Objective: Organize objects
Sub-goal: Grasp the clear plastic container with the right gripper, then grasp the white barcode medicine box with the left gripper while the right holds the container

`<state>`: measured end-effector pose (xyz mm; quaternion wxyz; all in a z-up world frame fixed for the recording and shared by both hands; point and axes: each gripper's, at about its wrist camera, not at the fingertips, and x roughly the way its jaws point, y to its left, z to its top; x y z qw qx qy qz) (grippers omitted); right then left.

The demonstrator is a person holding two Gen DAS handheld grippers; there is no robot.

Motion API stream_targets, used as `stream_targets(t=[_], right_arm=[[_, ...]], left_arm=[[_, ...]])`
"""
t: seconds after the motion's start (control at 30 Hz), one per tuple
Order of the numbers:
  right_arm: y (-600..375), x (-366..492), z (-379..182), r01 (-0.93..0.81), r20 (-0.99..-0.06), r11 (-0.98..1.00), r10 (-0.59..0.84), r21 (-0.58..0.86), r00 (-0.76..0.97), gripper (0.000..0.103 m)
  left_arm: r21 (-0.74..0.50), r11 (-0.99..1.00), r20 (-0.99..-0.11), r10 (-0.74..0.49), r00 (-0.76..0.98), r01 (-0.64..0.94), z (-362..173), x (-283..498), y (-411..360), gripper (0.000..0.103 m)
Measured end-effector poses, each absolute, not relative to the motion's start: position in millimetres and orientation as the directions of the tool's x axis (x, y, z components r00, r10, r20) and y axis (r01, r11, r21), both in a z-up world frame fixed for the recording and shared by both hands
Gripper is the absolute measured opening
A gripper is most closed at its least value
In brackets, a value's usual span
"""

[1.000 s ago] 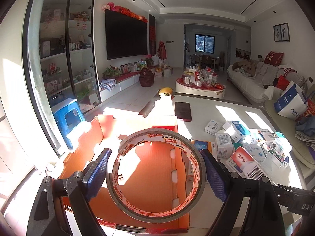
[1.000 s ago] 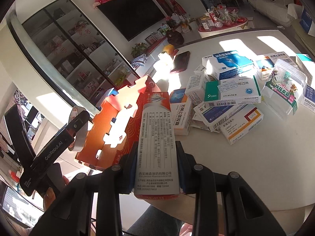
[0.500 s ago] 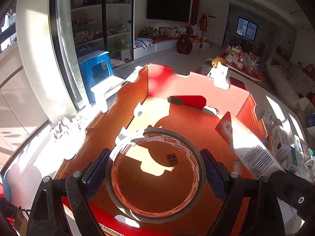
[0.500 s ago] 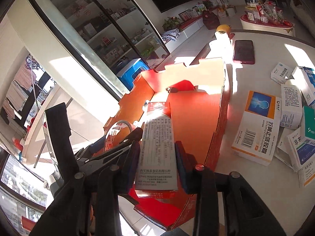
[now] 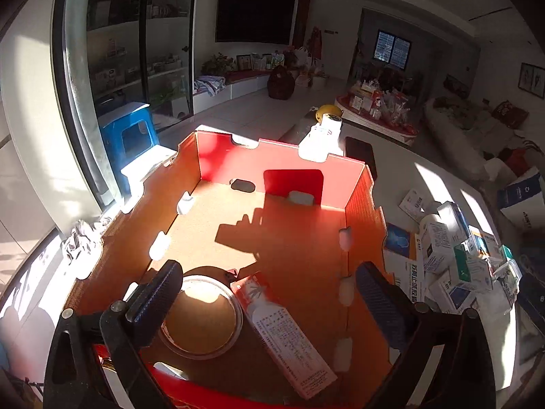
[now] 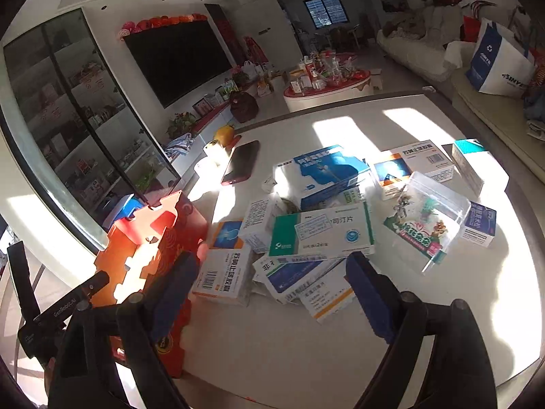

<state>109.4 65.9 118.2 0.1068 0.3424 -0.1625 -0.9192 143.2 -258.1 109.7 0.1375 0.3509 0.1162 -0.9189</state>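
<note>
An open red-orange cardboard box (image 5: 354, 184) stands at the table's left end; it also shows in the right wrist view (image 6: 163, 235). Inside, near its front wall, a roll of tape (image 5: 201, 317) lies flat beside a long red-and-white medicine box (image 5: 286, 334). My left gripper (image 5: 269, 293) is open and empty above them. My right gripper (image 6: 272, 293) is open and empty over the white table (image 6: 289, 347), in front of a pile of medicine boxes (image 6: 320, 231).
A clear plastic box (image 6: 429, 221) and more medicine boxes (image 6: 419, 167) lie to the right. A dark phone (image 6: 242, 167) lies at the table's far side. The other gripper's handle (image 6: 61, 306) shows at the left. A blue stool (image 5: 126, 136) stands beyond the box.
My left gripper has let go of the tape roll in the box. My right gripper has let go of the long medicine box there and swung right over the pile.
</note>
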Motion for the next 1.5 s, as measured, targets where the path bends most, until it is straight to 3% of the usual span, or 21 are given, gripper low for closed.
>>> stream_targets(t=[0.1,0.23,0.4,0.5,0.67,0.8,0.83,0.97,1.2,1.5], right_arm=[[134,111,111,-0.122,-0.574,-0.866,-0.21,0.485,-0.792,0.098],[193,88,75,-0.262,-0.594,-0.686,-0.302,0.678,-0.746,0.1],[218,61,30,-0.293,-0.57,-0.573,-0.392,0.766,-0.722,0.1],[220,46,11,-0.268,-0.548,-0.542,-0.46,0.796,-0.698,0.1],[211,30,16,-0.154,-0.493,-0.559,-0.529,0.815,-0.691,0.1],[194,16,21,-0.128,-0.576,-0.67,-0.506,0.731,-0.642,0.099],[192,15,20,-0.124,-0.591,-0.69,-0.498,0.714,-0.635,0.088],[191,21,23,-0.081,-0.587,-0.709,-0.508,0.701,-0.63,0.088],[211,54,36,-0.021,-0.521,-0.676,-0.547,0.736,-0.655,0.088],[217,77,44,-0.003,-0.491,-0.653,-0.567,0.758,-0.661,0.088]], left_arm=[[-0.087,-0.984,-0.65,-0.06,-0.758,0.152,129,125,-203,0.103],[0.065,-0.988,-0.667,0.062,-0.743,-0.14,135,88,-112,0.103],[0.398,-0.834,-0.674,0.016,-0.739,-0.381,120,55,-16,0.103],[0.501,-0.745,-0.657,0.003,-0.754,-0.44,105,45,13,0.103],[0.479,-0.725,-0.71,0.01,-0.704,-0.494,89,16,28,0.103],[0.394,-0.754,-0.78,0.028,-0.625,-0.526,83,-12,26,0.103],[0.377,-0.758,-0.794,0.032,-0.607,-0.533,82,-17,25,0.103],[0.347,-0.754,-0.819,0.045,-0.572,-0.557,77,-26,27,0.103],[0.223,-0.605,-0.864,0.239,-0.442,-0.764,85,-9,37,0.103],[0.186,-0.385,-0.964,0.108,-0.245,-0.904,42,-11,61,0.102]])
